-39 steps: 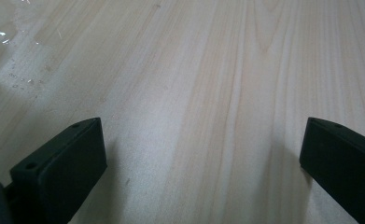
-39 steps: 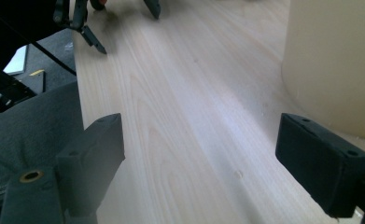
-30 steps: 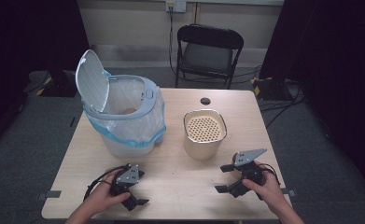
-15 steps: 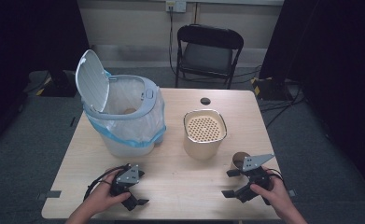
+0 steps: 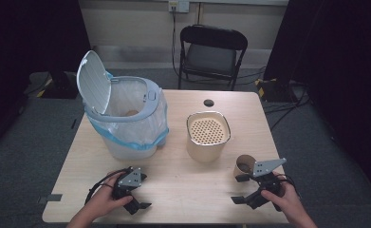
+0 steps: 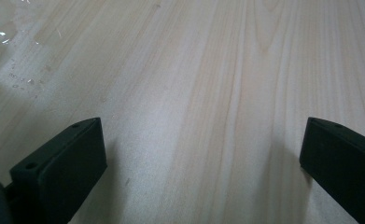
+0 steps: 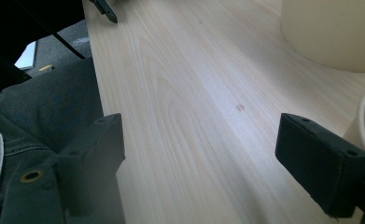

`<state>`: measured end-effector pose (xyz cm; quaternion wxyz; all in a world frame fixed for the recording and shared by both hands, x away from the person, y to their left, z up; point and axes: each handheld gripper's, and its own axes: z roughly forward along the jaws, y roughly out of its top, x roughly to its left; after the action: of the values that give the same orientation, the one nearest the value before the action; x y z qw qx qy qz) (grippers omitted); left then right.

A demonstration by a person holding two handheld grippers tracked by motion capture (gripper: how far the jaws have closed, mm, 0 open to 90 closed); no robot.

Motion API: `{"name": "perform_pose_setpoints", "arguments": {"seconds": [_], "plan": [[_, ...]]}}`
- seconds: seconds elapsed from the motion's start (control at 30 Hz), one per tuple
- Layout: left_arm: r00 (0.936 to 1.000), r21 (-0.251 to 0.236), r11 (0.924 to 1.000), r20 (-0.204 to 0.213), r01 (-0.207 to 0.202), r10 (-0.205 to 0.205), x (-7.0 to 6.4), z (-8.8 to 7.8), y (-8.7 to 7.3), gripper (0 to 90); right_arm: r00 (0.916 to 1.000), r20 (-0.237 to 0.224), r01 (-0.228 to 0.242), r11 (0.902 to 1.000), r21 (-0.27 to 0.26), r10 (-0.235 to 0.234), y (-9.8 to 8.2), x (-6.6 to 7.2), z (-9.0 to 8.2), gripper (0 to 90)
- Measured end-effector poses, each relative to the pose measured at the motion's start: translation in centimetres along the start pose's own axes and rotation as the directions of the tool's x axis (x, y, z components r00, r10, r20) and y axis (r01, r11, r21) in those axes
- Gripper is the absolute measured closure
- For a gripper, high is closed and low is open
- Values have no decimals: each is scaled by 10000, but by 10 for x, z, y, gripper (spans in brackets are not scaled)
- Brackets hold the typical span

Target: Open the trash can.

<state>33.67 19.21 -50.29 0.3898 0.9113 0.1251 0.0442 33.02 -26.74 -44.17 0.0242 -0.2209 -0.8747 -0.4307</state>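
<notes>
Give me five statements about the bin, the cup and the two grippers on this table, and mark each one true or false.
1. The bin has its lid up. True.
2. The paper cup stands inside the bin. False: it stands on the table beside the right gripper.
3. The right gripper holds the cup. False: its jaws are open and empty.
4. The left gripper has open jaws over bare wood. True.
5. The perforated container is right of the bin. True.

Looks like a lab or studio room: black curtains on both sides, grey carpet, a folding chair, one bare wooden table, wall outlet.
</notes>
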Motion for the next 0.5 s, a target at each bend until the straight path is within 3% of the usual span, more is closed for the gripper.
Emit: {"name": "perform_pose_setpoints", "arguments": {"seconds": [0.23, 0.5], "plan": [[10000, 0, 10000, -3, 1, -1, 0, 0, 0, 0, 10000, -35, 72, 9999, 83, -72, -4, 2, -5, 152], [10000, 1, 10000, 3, -4, 4, 0, 0, 0, 0, 9997, 123, -220, 9998, -27, 220, -16, 0, -15, 152]]}}
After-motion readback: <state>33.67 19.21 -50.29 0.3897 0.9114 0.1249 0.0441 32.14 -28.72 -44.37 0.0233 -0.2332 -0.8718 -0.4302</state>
